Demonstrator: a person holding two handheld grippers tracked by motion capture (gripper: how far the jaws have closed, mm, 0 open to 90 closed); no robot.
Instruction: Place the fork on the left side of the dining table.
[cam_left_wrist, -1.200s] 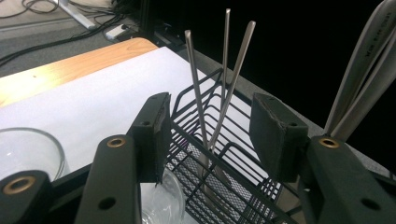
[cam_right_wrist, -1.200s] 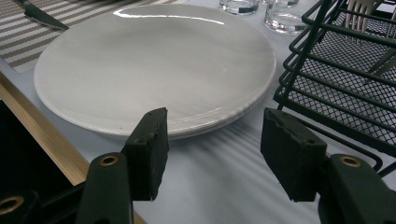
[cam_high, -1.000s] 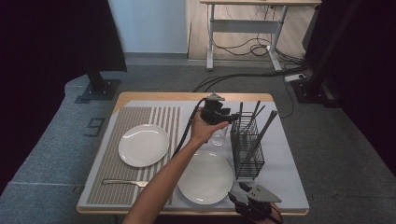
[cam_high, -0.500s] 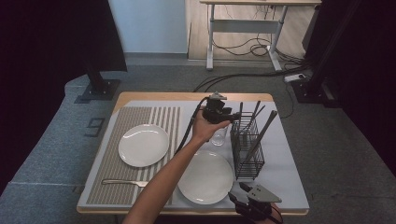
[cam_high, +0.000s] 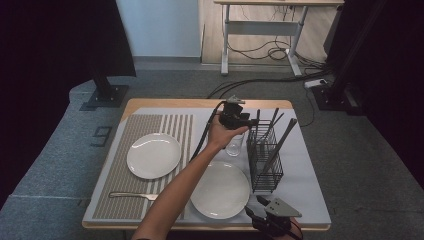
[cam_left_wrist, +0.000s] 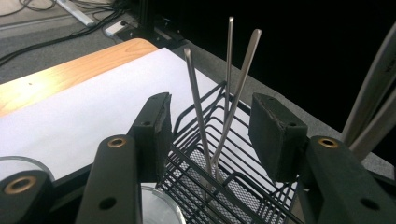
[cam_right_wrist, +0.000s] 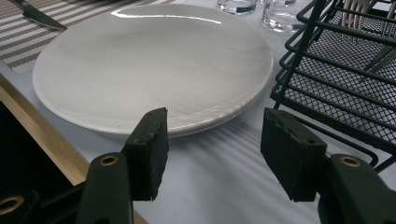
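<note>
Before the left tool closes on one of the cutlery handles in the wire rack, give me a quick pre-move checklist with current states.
1. Left tool jaws open: ok.
2. Nothing gripped yet, pads clear of the cutlery handles: ok.
3. A single handle isolated between the jaws: not ok, several thin handles stand together there.
4. Wire rack upright on the table: ok.
5. Drinking glass clear of the left tool: cannot tell, it stands right beneath the hand.
6. Right tool open and empty, in front of the near plate: ok.

Left gripper (cam_high: 239, 119) held above far end of wire cutlery rack (cam_high: 265, 157), over glass (cam_high: 234, 145). Right gripper (cam_high: 272, 217) at near table edge, beside near plate (cam_high: 220, 190). Second plate (cam_high: 153, 155) on striped placemat (cam_high: 125, 195) at left; fork (cam_high: 131, 195) nearer.
</note>
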